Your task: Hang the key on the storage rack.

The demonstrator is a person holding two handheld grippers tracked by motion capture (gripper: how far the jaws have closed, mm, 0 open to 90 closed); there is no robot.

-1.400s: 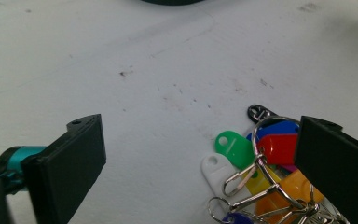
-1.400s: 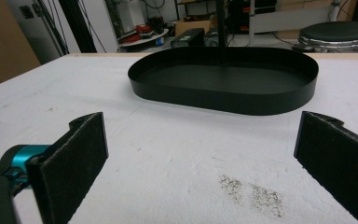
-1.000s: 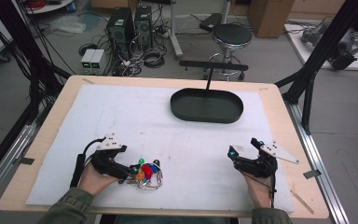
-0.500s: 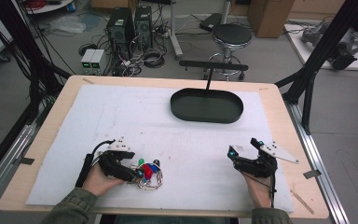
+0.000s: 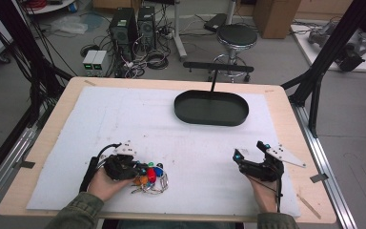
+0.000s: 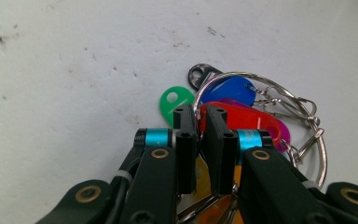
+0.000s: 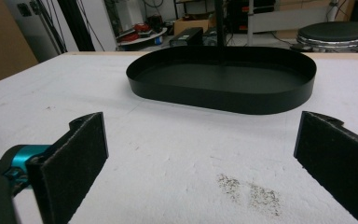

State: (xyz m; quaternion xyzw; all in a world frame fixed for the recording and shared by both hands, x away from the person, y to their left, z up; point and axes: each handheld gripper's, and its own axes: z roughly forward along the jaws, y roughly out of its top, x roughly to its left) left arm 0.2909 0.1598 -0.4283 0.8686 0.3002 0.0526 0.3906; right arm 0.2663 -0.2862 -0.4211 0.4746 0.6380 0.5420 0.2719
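A bunch of keys [image 5: 151,178] with coloured tags on a wire ring lies near the front left of the white mat [image 5: 124,119]. My left gripper [image 5: 136,168] is down on the bunch's left side. In the left gripper view its jaws [image 6: 199,116] are almost together, pinching the wire ring [image 6: 323,154]. A blue tag [image 6: 230,91], a red tag [image 6: 249,119] and a green tag [image 6: 173,102] fan out just beyond them. My right gripper [image 5: 249,149] rests at the front right with its jaws wide apart [image 7: 200,154] and nothing between them.
A black oval tray [image 5: 209,120] stands at the back middle of the mat, straight ahead of the right gripper [image 7: 223,100]. A stool [image 5: 237,36], computers and cables are on the floor beyond the table's far edge.
My left gripper has shifted a little to the right and down onto the bunch of keys. The right gripper has stayed where it was.
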